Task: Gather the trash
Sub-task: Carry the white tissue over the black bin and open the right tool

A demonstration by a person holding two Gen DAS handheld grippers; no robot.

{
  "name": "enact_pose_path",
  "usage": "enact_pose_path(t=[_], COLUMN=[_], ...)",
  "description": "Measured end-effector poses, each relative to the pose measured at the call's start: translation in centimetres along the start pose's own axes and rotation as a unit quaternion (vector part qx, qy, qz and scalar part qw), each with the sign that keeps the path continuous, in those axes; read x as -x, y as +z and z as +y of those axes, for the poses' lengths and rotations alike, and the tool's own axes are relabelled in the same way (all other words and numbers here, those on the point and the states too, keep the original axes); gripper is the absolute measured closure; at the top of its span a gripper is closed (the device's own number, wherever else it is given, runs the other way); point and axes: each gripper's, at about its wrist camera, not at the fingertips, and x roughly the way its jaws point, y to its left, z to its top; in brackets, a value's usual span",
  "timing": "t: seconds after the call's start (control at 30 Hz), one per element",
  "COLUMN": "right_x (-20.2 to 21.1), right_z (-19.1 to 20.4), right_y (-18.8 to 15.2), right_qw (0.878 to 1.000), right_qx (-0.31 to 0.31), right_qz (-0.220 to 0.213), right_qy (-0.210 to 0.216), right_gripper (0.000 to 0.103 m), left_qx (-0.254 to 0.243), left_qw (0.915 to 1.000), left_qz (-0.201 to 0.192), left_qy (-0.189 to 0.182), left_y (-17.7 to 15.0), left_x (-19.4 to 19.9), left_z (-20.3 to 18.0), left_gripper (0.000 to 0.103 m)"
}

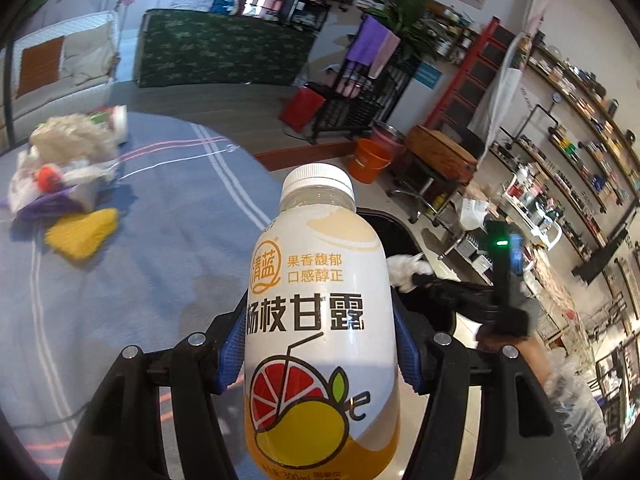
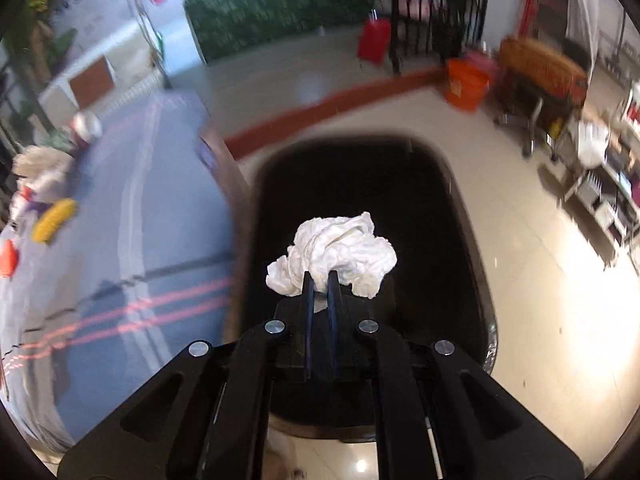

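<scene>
My left gripper [image 1: 320, 340] is shut on a white and yellow drink bottle [image 1: 320, 300] with a white cap, its blue pads [image 1: 230, 356] pressing both sides. The bottle hangs over the edge of the blue-clothed table [image 1: 140, 280]. My right gripper [image 2: 320, 280] is shut on a crumpled white tissue [image 2: 334, 256], held above the open black bin [image 2: 360, 184]. In the left wrist view the right gripper [image 1: 416, 276] with the tissue [image 1: 406, 270] shows over the bin's rim [image 1: 394, 224]. A pile of trash [image 1: 60, 168] lies at the table's far left.
A yellow thing [image 1: 82, 234] lies beside the pile on the table. On the tiled floor beyond the bin stand an orange bucket [image 2: 466, 84], a red case [image 2: 374, 40] and a stool with a wooden box [image 2: 540, 66]. Shelves [image 1: 580, 128] fill the right wall.
</scene>
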Motion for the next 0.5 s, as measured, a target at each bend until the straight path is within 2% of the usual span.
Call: enact_pose_path(t=[0.07,0.2,0.27,0.37,0.43,0.5], right_x=[-3.0,-8.0,-9.6,-10.5,-10.2,-9.2], right_z=[-0.9,-2.5,-3.0,-3.4,-3.5,-3.6], right_y=[0.4,1.2,1.3,1.7,1.9,1.6], right_qw=[0.999,0.993,0.991,0.990,0.991,0.993], right_qx=[-0.001,-0.022,-0.032,-0.034,-0.039,-0.045], right_qz=[0.043,0.111,0.127,0.136,0.126,0.106], right_qy=[-0.017,-0.019,-0.026,-0.032,-0.028,-0.034], right_gripper=[0.096,0.096,0.093,0.076,0.056,0.053], left_qx=[-0.014,-0.030,-0.033,-0.037,-0.041,-0.046], left_qw=[0.9999,0.9994,0.9992,0.9988,0.9984,0.9979], left_qz=[0.001,0.012,0.017,0.025,0.031,0.039], left_qy=[-0.006,-0.014,-0.017,-0.020,-0.021,-0.023], left_y=[0.1,0.3,-0.1,-0.4,-0.5,-0.5], left_x=[-0.7,-2.0,-2.5,-3.0,-3.5,-4.2], left_z=[-1.3,-2.7,-3.3,-3.9,-4.2,-4.6], left_gripper=[0.042,0.042,0.042,0.042,0.042,0.042])
